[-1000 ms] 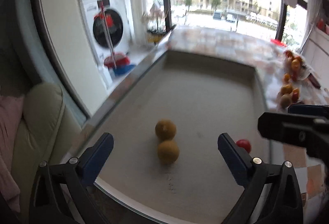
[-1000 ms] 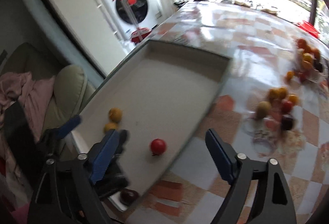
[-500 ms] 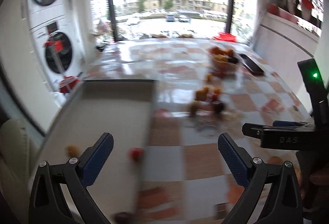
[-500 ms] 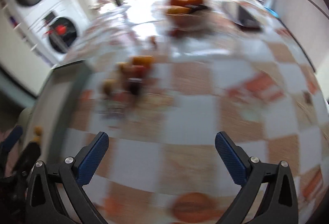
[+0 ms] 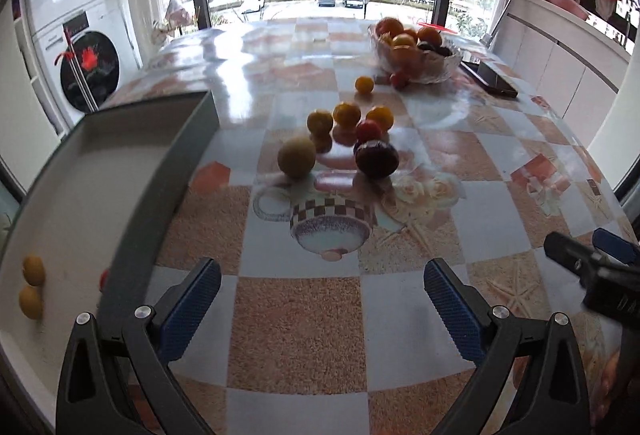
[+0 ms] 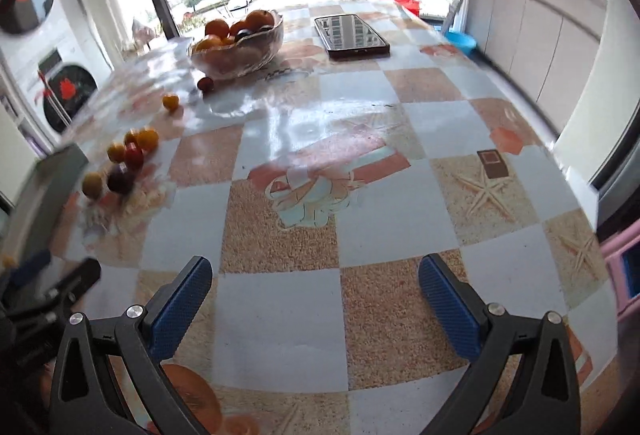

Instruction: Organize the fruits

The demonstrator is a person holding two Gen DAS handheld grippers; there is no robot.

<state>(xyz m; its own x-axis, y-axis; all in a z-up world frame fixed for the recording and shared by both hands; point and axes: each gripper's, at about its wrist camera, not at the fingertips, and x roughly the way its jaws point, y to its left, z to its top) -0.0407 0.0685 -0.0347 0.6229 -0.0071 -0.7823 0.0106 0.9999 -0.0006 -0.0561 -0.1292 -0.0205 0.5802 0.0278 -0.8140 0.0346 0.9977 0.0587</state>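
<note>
Loose fruit cluster (image 5: 344, 139): six pieces sat close together at the centre of the left wrist frame, on the checked tablecloth (image 5: 296, 315); a pale yellow-green round one (image 5: 297, 157) at front left, a dark purple one (image 5: 377, 158) at front right, a red one (image 5: 368, 130) and three orange ones behind.
Single orange fruit (image 5: 364, 84): lay apart from the cluster, nearer the glass bowl (image 5: 436, 69), with a small red fruit (image 5: 399, 78) touching or just beside the bowl's foot.
Glass bowl: heaped with orange and dark fruit, upper right of centre.
Tray (image 5: 156, 171): grey, at the left edge; two yellow fruits (image 5: 32, 291) touched each other inside, lower left.
Left gripper (image 5: 320, 309): fingers spread wide, nothing between them.
Right gripper (image 6: 314, 299): fingers likewise wide apart, empty, over bare cloth.
Left wrist view only: the tray's inside and its two fruits.
Right wrist view only: a dark phone (image 6: 350, 34) lying flat just right of the bowl, upper centre.
</note>
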